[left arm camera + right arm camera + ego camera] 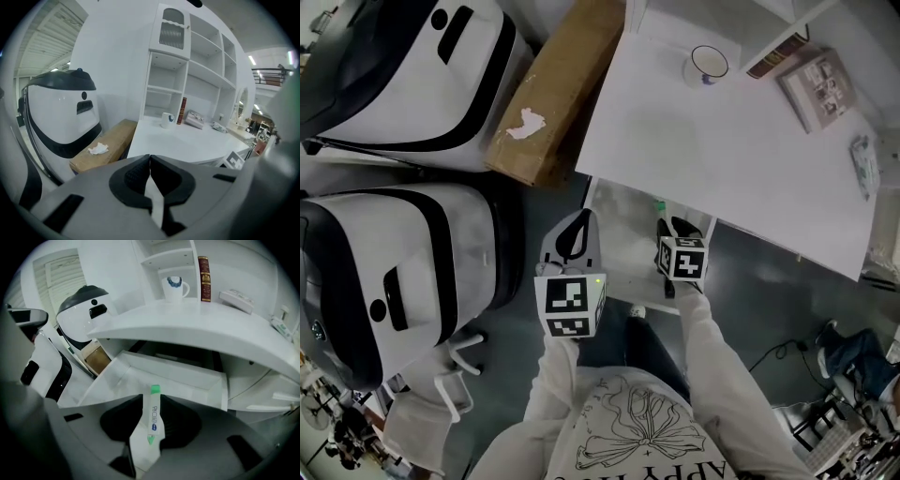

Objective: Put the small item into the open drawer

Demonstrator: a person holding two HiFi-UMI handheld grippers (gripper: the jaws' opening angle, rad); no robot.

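Right tool (152,401) over open drawer (180,370) under desk (211,319)

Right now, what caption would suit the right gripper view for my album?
Right gripper, jaws apart, above the open drawer with a green-capped white tube between them.

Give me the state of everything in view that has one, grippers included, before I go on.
drawer: open, pulled out beneath the desk top.
right gripper: jaws apart.
tube: green cap on, lying in the gap between the right gripper's jaws, over the drawer; can't tell whether the pads touch it.
left gripper: jaws together, nothing between them.
mug: upright on the desk top.
book: standing upright.
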